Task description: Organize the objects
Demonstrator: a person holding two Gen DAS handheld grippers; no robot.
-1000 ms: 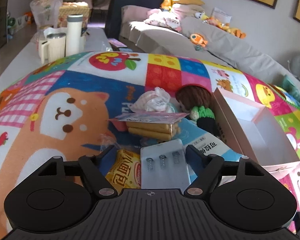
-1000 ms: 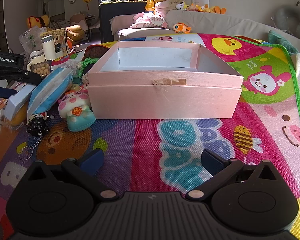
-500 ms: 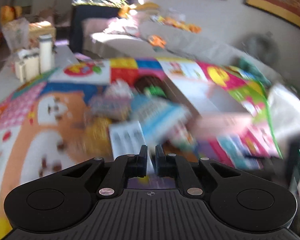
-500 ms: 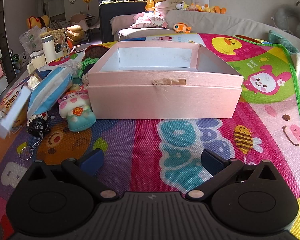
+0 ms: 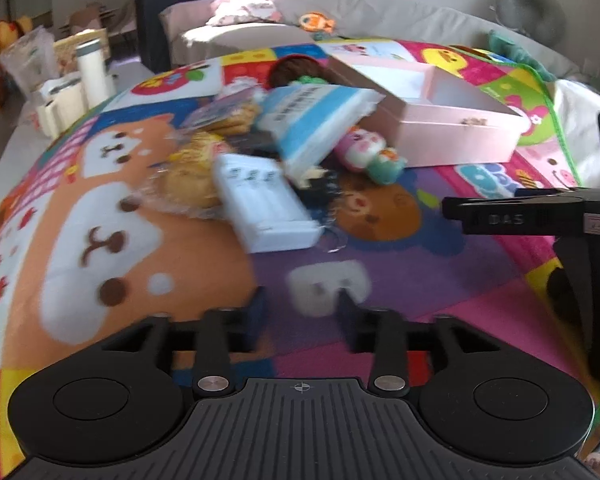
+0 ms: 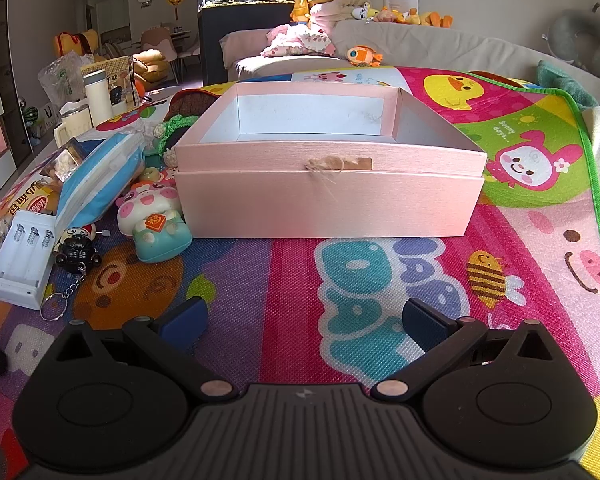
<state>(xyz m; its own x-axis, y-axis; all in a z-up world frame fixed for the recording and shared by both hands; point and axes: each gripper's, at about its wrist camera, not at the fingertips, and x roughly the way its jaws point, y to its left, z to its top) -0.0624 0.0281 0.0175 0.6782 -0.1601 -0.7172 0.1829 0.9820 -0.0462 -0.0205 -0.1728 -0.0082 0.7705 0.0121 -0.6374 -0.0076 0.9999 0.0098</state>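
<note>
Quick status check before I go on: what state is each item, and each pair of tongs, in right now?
Left tongs: open, empty, over the mat.
Right tongs: open, empty, facing the box.
Pink box: lid off, nothing visible inside.
Battery holder: lying flat on the mat, slots empty.
Blue tissue pack: tilted, leaning on the pile.
Pig toy: lying beside the box.
Black keychain figure: on the mat, ring loose.

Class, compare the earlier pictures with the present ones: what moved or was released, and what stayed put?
The left gripper shut on the white battery holder, shifted it right beside the keychain, released it and backed away open. The right gripper and pink box stayed unchanged.
</note>
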